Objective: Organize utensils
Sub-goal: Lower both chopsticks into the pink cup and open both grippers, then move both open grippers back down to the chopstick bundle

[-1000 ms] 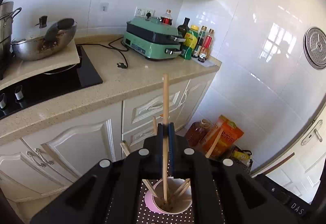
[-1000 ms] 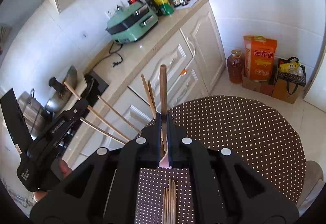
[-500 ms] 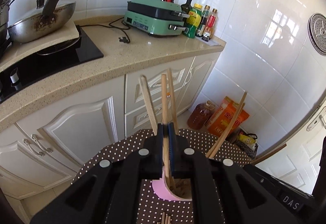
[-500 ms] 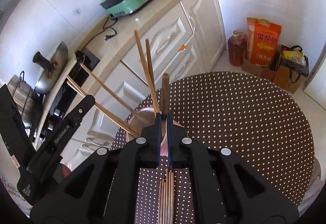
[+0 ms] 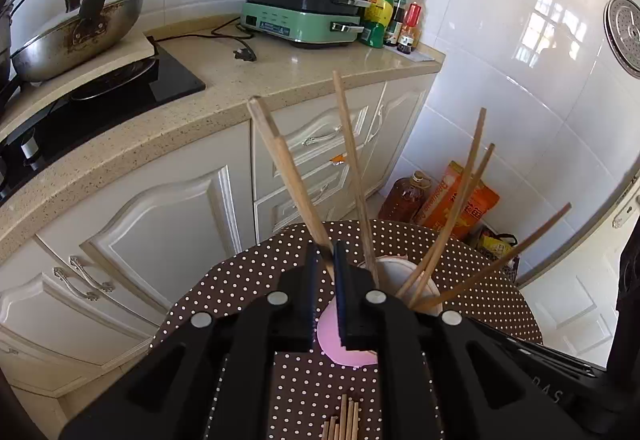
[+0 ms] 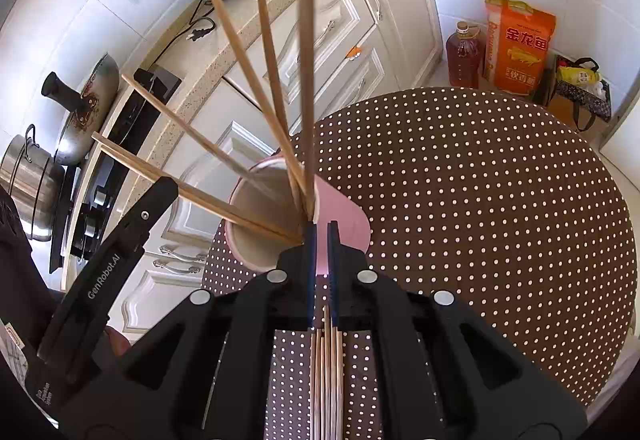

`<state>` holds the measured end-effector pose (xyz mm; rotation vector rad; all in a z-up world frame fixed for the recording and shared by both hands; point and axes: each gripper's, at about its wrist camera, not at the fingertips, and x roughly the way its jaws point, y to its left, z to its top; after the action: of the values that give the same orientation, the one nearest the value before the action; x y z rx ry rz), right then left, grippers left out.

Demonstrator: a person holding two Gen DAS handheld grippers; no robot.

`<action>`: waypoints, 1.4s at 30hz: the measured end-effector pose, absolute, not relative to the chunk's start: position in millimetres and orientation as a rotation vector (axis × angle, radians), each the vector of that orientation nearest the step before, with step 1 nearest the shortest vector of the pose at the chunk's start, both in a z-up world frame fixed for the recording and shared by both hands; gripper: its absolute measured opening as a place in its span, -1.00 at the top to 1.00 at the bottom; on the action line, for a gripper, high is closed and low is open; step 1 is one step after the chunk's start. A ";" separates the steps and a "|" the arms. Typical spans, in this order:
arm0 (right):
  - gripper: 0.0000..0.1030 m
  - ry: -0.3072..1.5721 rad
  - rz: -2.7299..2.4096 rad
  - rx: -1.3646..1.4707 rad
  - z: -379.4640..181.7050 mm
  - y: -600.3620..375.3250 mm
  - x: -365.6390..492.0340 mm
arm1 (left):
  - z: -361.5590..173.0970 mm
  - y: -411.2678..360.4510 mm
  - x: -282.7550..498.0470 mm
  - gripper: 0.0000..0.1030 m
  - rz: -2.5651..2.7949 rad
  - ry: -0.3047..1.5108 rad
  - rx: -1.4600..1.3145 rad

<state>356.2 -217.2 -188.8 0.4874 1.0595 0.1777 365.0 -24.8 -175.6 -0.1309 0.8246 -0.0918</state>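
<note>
A pink cup (image 6: 260, 228) with a pale inside stands on the brown polka-dot table (image 6: 480, 200) and holds several wooden chopsticks fanned outward. My left gripper (image 5: 326, 252) hangs just above the cup (image 5: 348, 344). Its jaws are opening, and a chopstick (image 5: 288, 176) leans loosely to the left between them without being pressed. My right gripper (image 6: 322, 226) sits at the cup's near rim, shut on a blurred, nearly upright chopstick (image 6: 306, 80) whose lower end reaches into the cup. A bundle of chopsticks (image 6: 326, 368) lies flat on the table under the right gripper and also shows in the left wrist view (image 5: 344, 420).
Behind the table runs a stone counter (image 5: 280, 80) over white cabinets, with a wok (image 5: 80, 36), a green electric grill (image 5: 304, 16) and bottles (image 5: 384, 16). An oil bottle (image 6: 464, 56) and an orange bag (image 6: 516, 44) stand on the floor by the wall.
Both grippers have sunk toward the cup. The left chopstick, upright in shut jaws before, now leans left in a small gap. The right chopstick's lower end has gone down into the cup.
</note>
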 end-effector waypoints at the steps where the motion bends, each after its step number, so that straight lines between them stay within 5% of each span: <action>1: 0.88 1.059 0.182 0.488 -188.0 -216.8 355.3 | -175.3 -25.3 364.6 0.80 -0.091 0.827 -0.124; 3: 0.88 1.069 0.176 0.479 -186.8 -215.5 354.6 | -174.6 -25.6 364.0 0.57 -0.089 0.837 -0.114; 7: 0.72 1.087 0.141 0.486 -186.0 -220.6 351.4 | -170.3 -23.5 359.0 0.53 -0.089 0.832 -0.113; 9: 0.18 1.086 0.117 0.481 -184.1 -223.6 348.7 | -167.9 -22.8 356.2 0.50 -0.089 0.829 -0.110; 10: -0.33 1.076 0.094 0.477 -181.3 -227.0 345.6 | -166.8 -22.4 354.4 0.48 -0.090 0.827 -0.106; 32: -0.47 0.919 0.021 0.462 -123.6 -262.6 281.0 | -108.1 -25.4 295.9 0.11 -0.117 0.726 -0.023; 42: -0.52 0.982 0.013 0.438 -141.2 -260.6 247.1 | -125.2 -18.0 257.7 0.07 -0.097 0.779 0.022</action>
<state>247.1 -260.6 -141.2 0.4384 0.9819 0.0125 257.7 -18.0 -125.2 0.0218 0.7789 -0.0968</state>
